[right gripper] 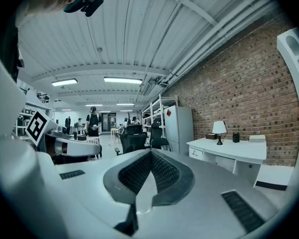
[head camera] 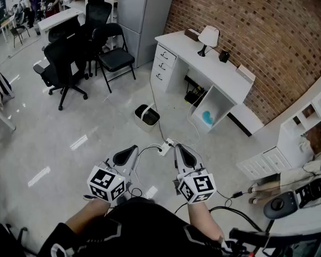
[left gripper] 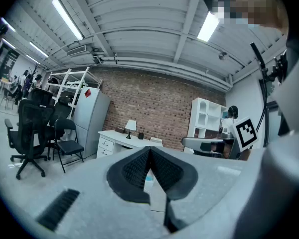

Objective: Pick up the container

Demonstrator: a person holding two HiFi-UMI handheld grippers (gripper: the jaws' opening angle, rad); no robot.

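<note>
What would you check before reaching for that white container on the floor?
1. Left gripper empty: ok, shut on nothing.
2. Right gripper empty: ok, shut on nothing.
3. Jaws open for a grab: not ok, both shut.
4. Container in sight: ok, upright on the floor, apart from both grippers.
5. Way clear: probably not ok, a power strip lies short of it.
6. Container's contents: cannot tell.
</note>
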